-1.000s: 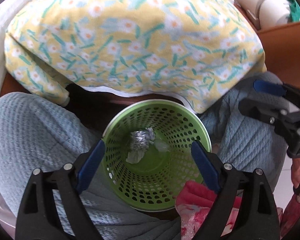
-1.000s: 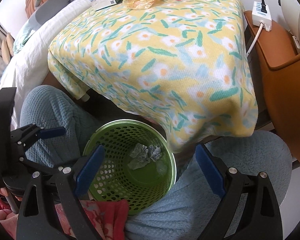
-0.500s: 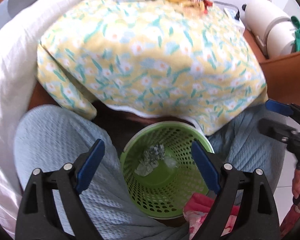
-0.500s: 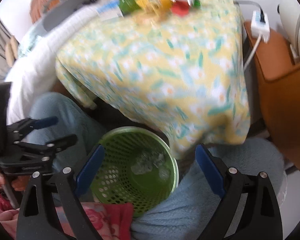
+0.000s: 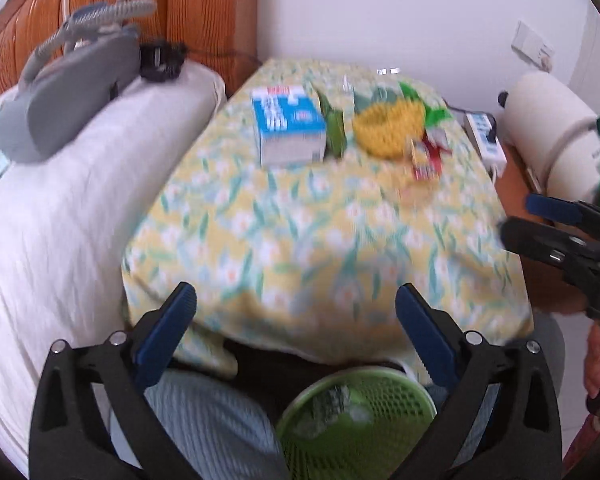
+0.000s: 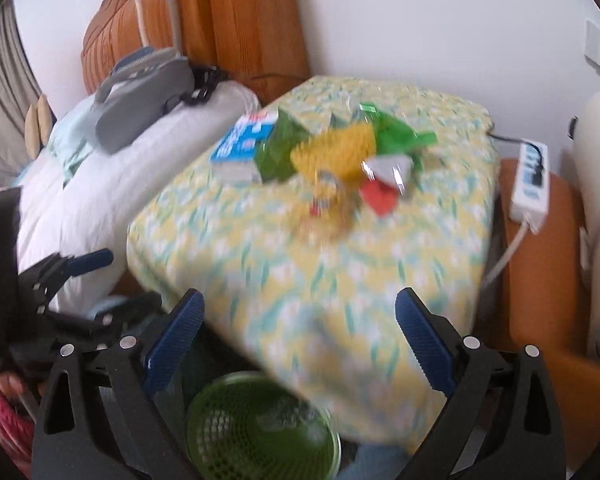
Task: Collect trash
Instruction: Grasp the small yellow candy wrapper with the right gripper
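A green mesh bin (image 5: pixel 356 424) stands between the person's knees, with crumpled foil (image 5: pixel 332 400) inside; it also shows in the right wrist view (image 6: pixel 259 432). Trash lies at the far end of the flowered table (image 5: pixel 320 240): a blue-and-white carton (image 5: pixel 287 124), green wrappers (image 5: pixel 334 132), a yellow mesh piece (image 5: pixel 388 128), and a red wrapper (image 5: pixel 426 160). My left gripper (image 5: pixel 295 328) is open and empty above the table's near edge. My right gripper (image 6: pixel 300 332) is open and empty, and shows in the left wrist view (image 5: pixel 560 232).
A white pillow (image 5: pixel 59 208) with a grey device (image 5: pixel 67 96) lies left of the table. A white power strip (image 6: pixel 532 180) rests on an orange-brown stand (image 6: pixel 540 280) at the right, beside a white cylinder (image 5: pixel 552 132). A wooden headboard (image 5: pixel 179 12) stands behind.
Both grippers have tilted up from the bin toward the table top, so the trash pile has come into view and the bin has dropped to the bottom edge. Both stay open.
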